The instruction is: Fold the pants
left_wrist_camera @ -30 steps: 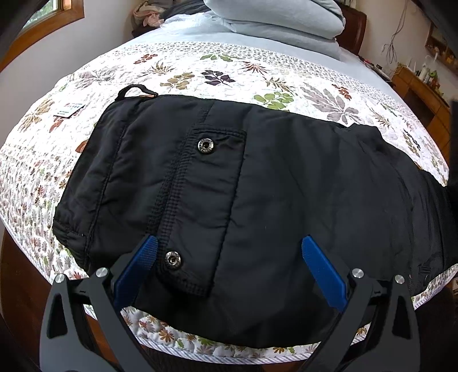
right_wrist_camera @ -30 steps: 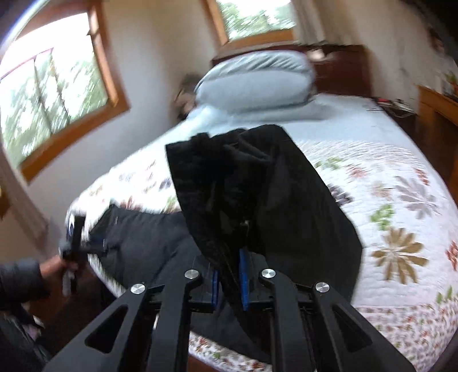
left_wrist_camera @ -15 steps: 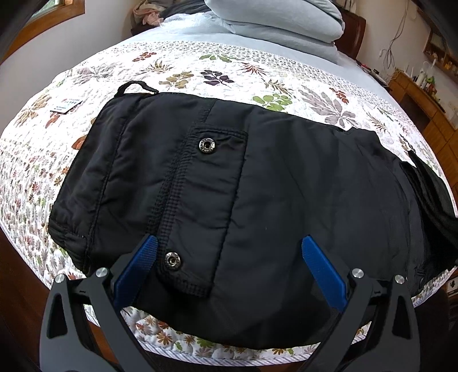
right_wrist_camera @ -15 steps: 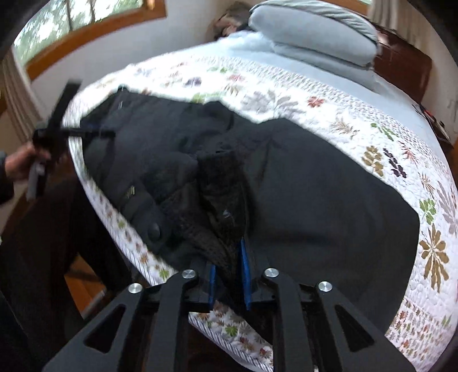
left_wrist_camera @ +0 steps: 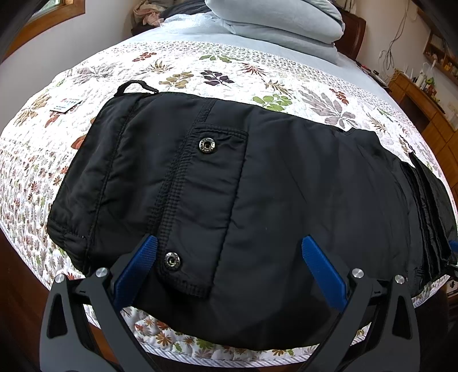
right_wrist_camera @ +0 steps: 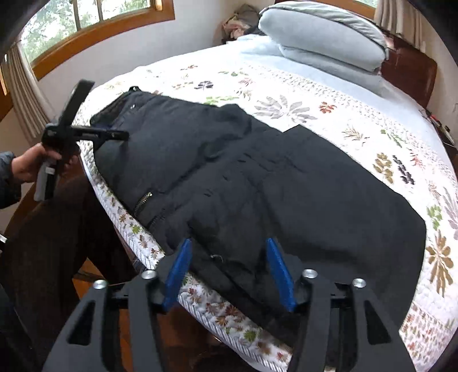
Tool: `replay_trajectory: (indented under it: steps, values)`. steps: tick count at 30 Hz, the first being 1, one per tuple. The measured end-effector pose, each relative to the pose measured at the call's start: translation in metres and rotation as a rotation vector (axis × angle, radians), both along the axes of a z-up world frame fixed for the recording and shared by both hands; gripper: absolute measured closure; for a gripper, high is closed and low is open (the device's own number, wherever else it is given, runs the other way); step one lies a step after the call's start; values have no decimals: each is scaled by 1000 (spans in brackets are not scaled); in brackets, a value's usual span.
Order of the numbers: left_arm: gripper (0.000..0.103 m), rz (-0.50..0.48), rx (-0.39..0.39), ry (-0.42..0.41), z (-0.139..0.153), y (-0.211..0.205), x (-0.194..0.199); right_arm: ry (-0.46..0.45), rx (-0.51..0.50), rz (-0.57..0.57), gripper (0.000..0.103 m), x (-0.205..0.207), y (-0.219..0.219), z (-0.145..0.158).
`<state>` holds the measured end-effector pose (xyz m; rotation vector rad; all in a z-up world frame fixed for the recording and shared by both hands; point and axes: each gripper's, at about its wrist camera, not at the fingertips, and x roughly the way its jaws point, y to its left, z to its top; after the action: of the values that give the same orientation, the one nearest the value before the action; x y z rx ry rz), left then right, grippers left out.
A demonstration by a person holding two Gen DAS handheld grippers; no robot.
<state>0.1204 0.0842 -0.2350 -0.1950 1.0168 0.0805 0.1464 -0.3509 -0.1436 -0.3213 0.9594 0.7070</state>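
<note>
Where the 2 blue pads of the right gripper (right_wrist_camera: 229,269) stand spread apart at the near bed edge, they hold nothing; the black pants (right_wrist_camera: 257,183) lie between and beyond them. The left gripper (left_wrist_camera: 229,271) likewise has its jaws wide apart and empty, poised over the waist end of the pants (left_wrist_camera: 229,200) near a pocket flap (left_wrist_camera: 200,206) bearing 2 metal snaps. In the right wrist view the garment lies flat along the near edge of the floral quilt (right_wrist_camera: 315,94), a folded layer resting on its right half and a zipper (right_wrist_camera: 143,201) showing at the near edge. The left gripper (right_wrist_camera: 86,133) appears there at the far left, held by a hand (right_wrist_camera: 31,166). Farther back, grey pillows (right_wrist_camera: 323,37) are stacked before a wooden headboard (right_wrist_camera: 409,74), and a wood-framed window (right_wrist_camera: 94,25) stands beyond.
</note>
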Motion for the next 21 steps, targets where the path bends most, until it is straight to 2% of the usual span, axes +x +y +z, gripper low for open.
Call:
replay_trajectory:
  steps: [2,4,7,11,15,19,21]
  values:
    - [2,1,-4,1,0,0,0,5,-5,-10,67,4,2,-4]
    - [2,2,-7,1,0,0,0,15,21,-16,82,5,1,-2]
    - [2,1,-6,1,0,0,0,6,60,1,88,3,-3,9]
    - [2,1,-5,-1,0,0,0,-5,106,29,88,-2,-5,24]
    - [2,3,0,0,-1,0,1,43,52,32,87,2,4,1]
    - [2,4,-8,2,-1,1,2,91,75,5,80,6,1,-12]
    - [2,16,-35,1,1,5,2,120,118,-7,71,7,-4,-7]
